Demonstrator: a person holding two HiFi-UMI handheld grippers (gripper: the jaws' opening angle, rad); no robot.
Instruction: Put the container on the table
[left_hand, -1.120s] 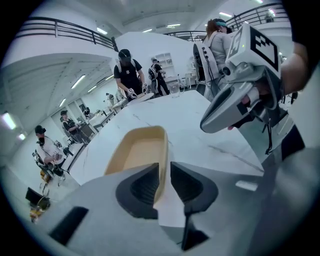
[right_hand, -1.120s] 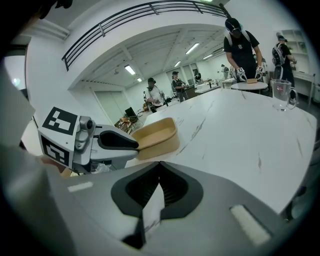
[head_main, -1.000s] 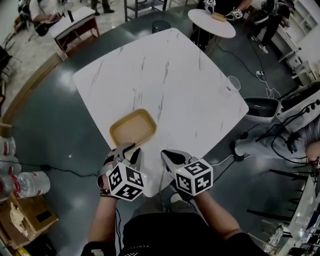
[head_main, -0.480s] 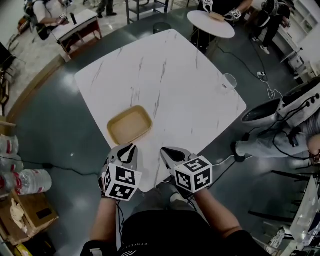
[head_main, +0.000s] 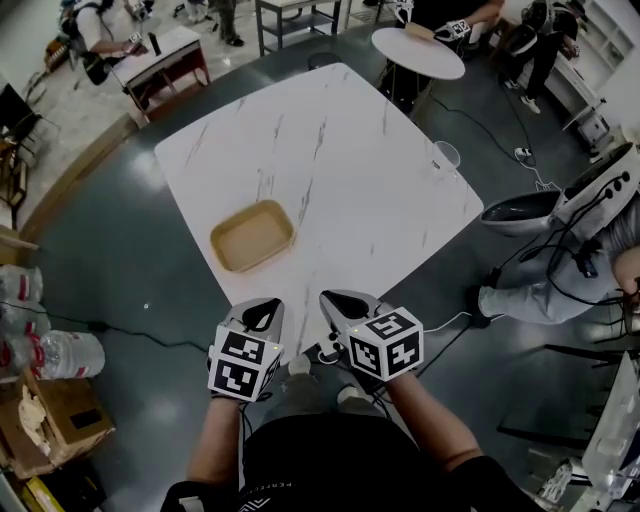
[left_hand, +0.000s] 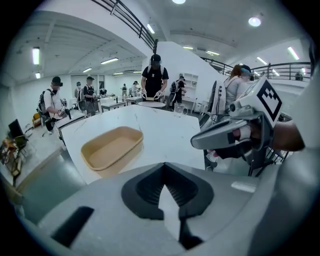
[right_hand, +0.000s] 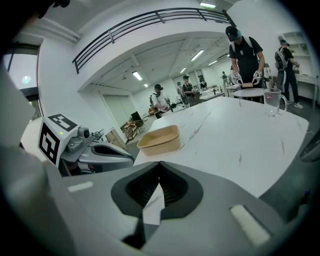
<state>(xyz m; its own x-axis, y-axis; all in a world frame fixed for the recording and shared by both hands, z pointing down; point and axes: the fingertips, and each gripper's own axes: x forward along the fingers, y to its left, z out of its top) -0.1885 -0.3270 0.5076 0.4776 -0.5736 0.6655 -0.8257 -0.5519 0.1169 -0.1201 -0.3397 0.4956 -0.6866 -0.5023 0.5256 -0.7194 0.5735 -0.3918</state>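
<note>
A tan, empty, rectangular container (head_main: 252, 235) rests on the white marble table (head_main: 360, 170), close to its near corner. It also shows in the left gripper view as the container (left_hand: 111, 150) and in the right gripper view as the container (right_hand: 160, 139). My left gripper (head_main: 262, 312) and right gripper (head_main: 340, 302) hang side by side just off the table's near edge, apart from the container. Both are shut with nothing held. The jaws of the left gripper (left_hand: 164, 165) and the right gripper (right_hand: 159, 164) meet at their tips.
A clear glass cup (head_main: 446, 155) stands near the table's right corner. A round table (head_main: 417, 50) with a person at it is beyond. Water bottles (head_main: 50, 355) and a cardboard box (head_main: 50, 425) lie on the floor at left. Equipment and cables (head_main: 530, 212) are at right.
Both grippers have drawn back from the container and off the table's near edge toward my body. The container stays where it lies on the table.
</note>
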